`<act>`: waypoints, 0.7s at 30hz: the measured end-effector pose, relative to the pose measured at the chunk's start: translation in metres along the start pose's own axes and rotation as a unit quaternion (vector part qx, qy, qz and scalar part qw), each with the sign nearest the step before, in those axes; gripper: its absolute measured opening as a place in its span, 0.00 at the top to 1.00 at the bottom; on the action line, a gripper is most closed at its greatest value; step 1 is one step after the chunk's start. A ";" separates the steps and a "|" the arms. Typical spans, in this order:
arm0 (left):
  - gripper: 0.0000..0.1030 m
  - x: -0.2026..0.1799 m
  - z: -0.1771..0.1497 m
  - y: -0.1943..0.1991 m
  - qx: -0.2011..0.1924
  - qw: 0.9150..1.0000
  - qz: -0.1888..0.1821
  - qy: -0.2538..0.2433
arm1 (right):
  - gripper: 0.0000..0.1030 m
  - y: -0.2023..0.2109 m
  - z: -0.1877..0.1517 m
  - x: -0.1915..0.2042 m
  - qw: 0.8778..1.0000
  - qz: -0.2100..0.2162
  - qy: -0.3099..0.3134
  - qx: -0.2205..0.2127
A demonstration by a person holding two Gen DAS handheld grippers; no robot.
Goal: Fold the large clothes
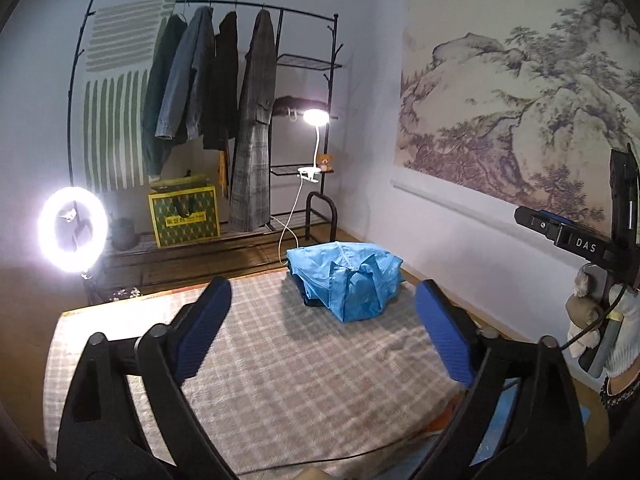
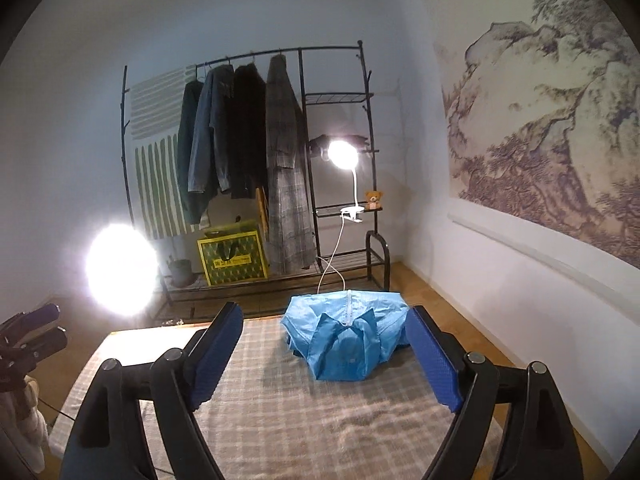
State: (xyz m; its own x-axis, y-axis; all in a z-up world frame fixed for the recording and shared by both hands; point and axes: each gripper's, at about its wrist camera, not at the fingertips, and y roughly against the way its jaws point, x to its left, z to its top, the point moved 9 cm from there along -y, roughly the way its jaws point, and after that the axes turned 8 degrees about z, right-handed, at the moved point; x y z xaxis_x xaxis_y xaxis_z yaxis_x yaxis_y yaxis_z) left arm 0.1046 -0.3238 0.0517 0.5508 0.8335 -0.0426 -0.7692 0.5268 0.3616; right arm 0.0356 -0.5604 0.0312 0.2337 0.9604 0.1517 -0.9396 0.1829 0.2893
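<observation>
A light blue garment (image 1: pixel 346 280) lies folded into a compact bundle at the far right end of a table with a checked beige cloth (image 1: pixel 280 364). It also shows in the right wrist view (image 2: pixel 346 340). My left gripper (image 1: pixel 324 312) is open and empty, held above the cloth, short of the garment. My right gripper (image 2: pixel 324 340) is open and empty, its blue pads (image 2: pixel 430 354) either side of the garment in view but above and short of it. The right gripper's body shows at the right edge of the left wrist view (image 1: pixel 592 240). The left gripper's fingers show at the left edge of the right wrist view (image 2: pixel 36 328).
A black clothes rack (image 1: pixel 212 120) with several hanging garments stands beyond the table. A lit ring light (image 1: pixel 73 230) stands at the left. A clip lamp (image 1: pixel 316 117) shines on the rack's shelves. A green and yellow box (image 1: pixel 185 212) sits below. A wall with a landscape mural (image 1: pixel 520 100) runs along the right.
</observation>
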 end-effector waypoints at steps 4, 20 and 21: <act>0.01 0.010 -0.009 0.034 -0.001 1.000 -0.007 0.008 | 0.15 0.028 -0.010 0.016 1.000 -0.013 0.006 -0.001; 0.00 -0.001 -0.033 0.076 -0.010 1.000 0.012 -0.022 | 0.03 0.073 -0.058 0.029 1.000 -0.011 -0.015 0.002; 0.00 -0.005 -0.038 0.073 -0.008 1.000 0.014 -0.026 | 0.01 0.074 -0.061 0.026 1.000 -0.012 -0.014 0.004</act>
State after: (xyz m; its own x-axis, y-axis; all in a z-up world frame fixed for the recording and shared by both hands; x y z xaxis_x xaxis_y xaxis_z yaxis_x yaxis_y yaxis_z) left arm 0.0330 -0.2832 0.0428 0.5449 0.8383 0.0158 -0.7891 0.5063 0.3478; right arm -0.0427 -0.5088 -0.0013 0.2639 0.9493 0.1708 -0.9314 0.2047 0.3010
